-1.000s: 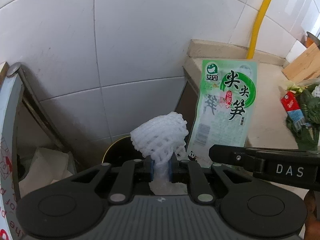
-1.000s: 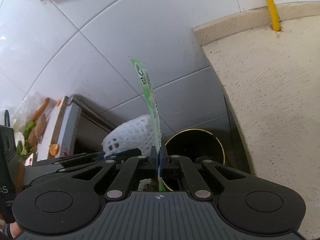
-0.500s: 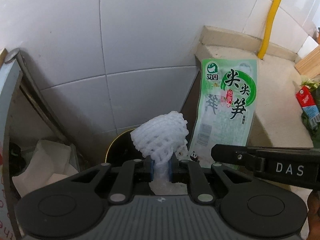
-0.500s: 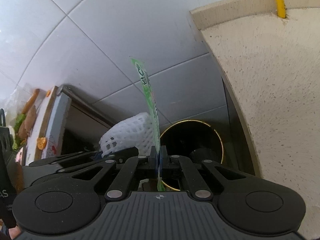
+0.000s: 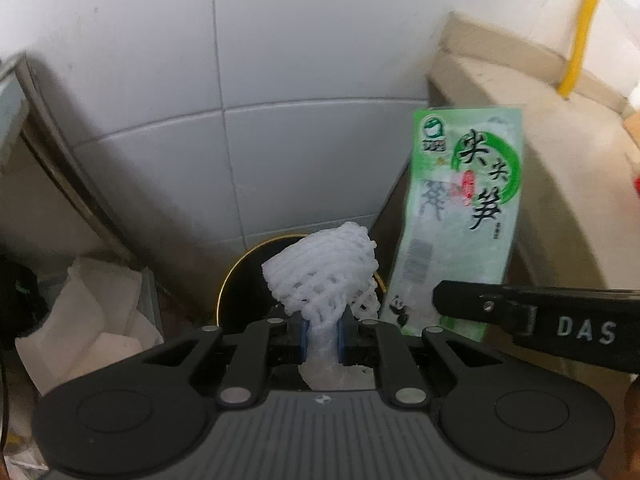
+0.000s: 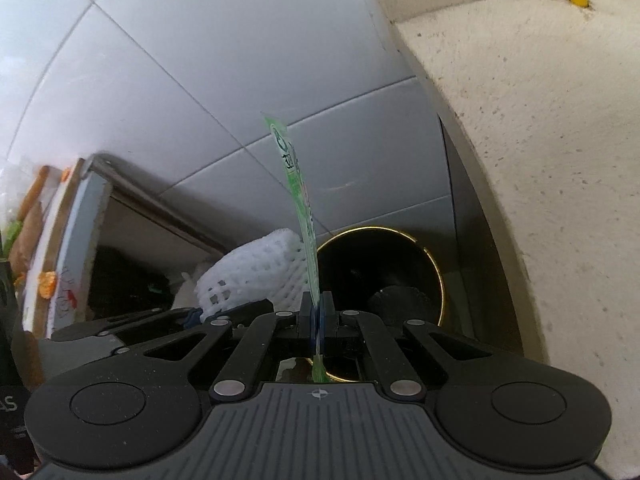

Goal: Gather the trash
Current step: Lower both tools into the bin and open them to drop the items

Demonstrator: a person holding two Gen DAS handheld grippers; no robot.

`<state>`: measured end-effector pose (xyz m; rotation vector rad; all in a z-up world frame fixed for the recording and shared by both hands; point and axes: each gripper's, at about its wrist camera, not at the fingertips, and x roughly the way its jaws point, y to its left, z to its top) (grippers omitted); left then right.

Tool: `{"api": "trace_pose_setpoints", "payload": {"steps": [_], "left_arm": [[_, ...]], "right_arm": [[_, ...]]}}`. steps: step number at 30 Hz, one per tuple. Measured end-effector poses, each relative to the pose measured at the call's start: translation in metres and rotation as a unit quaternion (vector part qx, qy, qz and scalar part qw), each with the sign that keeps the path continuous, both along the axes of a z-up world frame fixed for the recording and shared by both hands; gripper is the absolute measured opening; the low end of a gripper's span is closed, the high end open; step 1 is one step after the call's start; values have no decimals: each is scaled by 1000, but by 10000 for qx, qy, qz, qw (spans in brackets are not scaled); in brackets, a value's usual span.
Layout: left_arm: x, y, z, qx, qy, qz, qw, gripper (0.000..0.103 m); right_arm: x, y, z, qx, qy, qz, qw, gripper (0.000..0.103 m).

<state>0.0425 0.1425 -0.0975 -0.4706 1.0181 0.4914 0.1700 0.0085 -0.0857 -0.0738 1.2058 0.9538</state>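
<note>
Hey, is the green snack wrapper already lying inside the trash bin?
No, the green wrapper is pinched upright in the right gripper above the black bin, not inside it.

Black left gripper (image 5: 322, 334), blue pads, silver screws; right gripper (image 6: 318, 320) seemingly alike.

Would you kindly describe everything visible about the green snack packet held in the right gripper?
The green packet is a flat, glossy plastic pouch, green and white with large dark Chinese characters, a round logo at the top, a barcode and a small panda near the bottom. It looks empty and stands upright, pinched at its lower edge by the right gripper; nothing else visibly touches it. It hangs above the black, gold-rimmed bin, beside the white foam net.
</note>
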Motion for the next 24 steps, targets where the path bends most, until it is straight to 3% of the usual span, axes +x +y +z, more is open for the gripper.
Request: {"api": "trace_pose_setpoints", "payload": {"steps": [14, 24], "left_arm": [[21, 31, -75, -255, 634, 335, 9971, 9], [30, 38, -99, -254, 869, 312, 9954, 10]], "right_arm": [[11, 44, -64, -672, 148, 5, 9976, 2], [18, 59, -95, -1105, 197, 18, 9937, 5]]}}
